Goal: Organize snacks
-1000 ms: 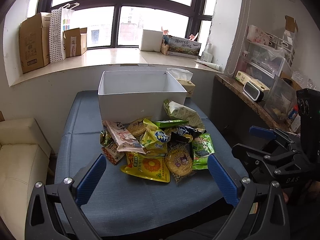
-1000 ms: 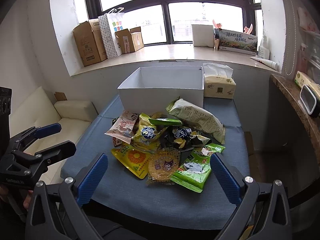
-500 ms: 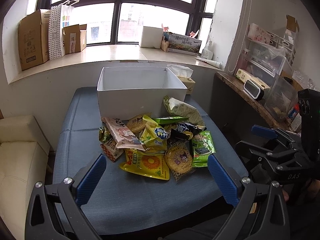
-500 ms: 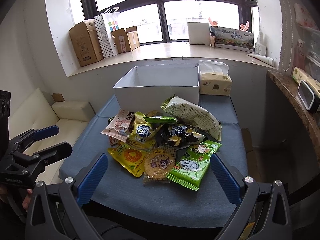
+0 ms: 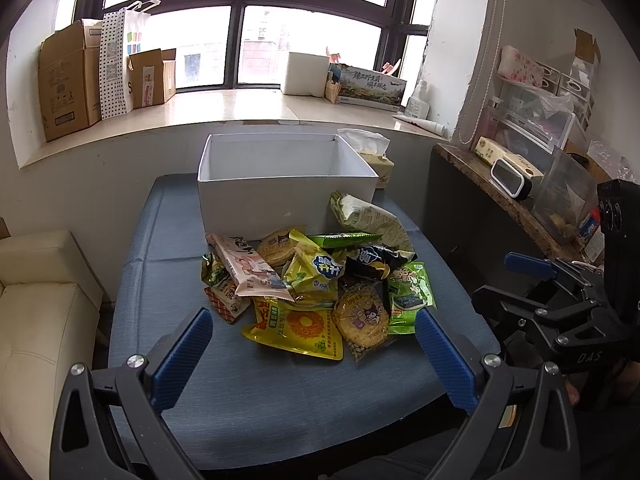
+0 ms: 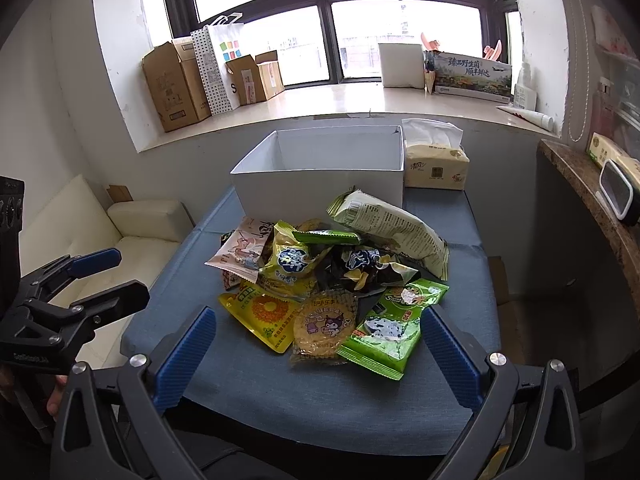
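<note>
A pile of snack packets [image 5: 316, 284] [image 6: 332, 276] lies on the blue table [image 5: 256, 392] [image 6: 320, 404], just in front of an empty white box [image 5: 280, 196] [image 6: 320, 192]. At the pile's front are a yellow pouch [image 5: 296, 328] [image 6: 264, 314], a round cracker pack [image 5: 362, 320] [image 6: 324, 324] and a green seaweed pack [image 5: 410, 296] [image 6: 394, 330]. My left gripper [image 5: 312, 360] hangs open above the near table edge, short of the pile, holding nothing. My right gripper [image 6: 316, 356] is likewise open and empty at the near edge. Each gripper shows at the side of the other's view.
A tissue box [image 6: 434, 164] stands right of the white box. Cardboard boxes [image 5: 68, 80] and a dotted bag [image 5: 118, 64] sit on the windowsill behind. A cream sofa [image 5: 36, 292] is left of the table. A stone shelf [image 5: 500, 196] with containers runs along the right.
Both views have shifted slightly, so the pile and box sit a little higher in frame. Both grippers stay open and empty; no packet has moved.
</note>
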Demonstrator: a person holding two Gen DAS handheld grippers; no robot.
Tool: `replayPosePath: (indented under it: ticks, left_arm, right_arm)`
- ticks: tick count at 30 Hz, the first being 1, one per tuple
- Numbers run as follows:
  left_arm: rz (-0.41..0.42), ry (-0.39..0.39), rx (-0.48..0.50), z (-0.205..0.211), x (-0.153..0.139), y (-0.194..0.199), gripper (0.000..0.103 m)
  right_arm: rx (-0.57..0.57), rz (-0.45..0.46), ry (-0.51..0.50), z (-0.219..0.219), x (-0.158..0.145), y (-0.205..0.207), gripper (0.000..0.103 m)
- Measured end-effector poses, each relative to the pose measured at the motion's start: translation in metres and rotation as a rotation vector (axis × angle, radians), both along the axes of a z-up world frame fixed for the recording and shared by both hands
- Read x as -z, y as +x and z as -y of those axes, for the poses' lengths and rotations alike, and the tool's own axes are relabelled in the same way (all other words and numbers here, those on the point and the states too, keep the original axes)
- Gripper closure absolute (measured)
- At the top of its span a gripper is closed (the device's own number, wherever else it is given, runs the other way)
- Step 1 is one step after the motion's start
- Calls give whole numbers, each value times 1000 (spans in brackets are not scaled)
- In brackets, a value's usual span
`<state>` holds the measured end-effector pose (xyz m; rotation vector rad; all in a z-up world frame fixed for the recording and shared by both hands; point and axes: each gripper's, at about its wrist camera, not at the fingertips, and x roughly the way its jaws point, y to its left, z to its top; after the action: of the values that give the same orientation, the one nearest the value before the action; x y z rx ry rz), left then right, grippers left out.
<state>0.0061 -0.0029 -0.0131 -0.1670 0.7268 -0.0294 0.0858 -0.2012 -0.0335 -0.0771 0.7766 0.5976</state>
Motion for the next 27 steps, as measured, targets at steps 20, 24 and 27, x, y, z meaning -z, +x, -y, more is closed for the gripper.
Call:
replayPosePath:
  ticks: [20,24,27]
  left_arm:
    - [-12,10,-33,-12,9,0,0]
    - [-16,10,-43,-15,11,-1,0]
    - [-23,4,-52,-18,14,0,0]
  right_arm:
    - [-77,134,-210,-52,50,80,0]
    - [-110,132,-275,-73,74,110,0]
    - [-147,140,-261,-83,82,122,2]
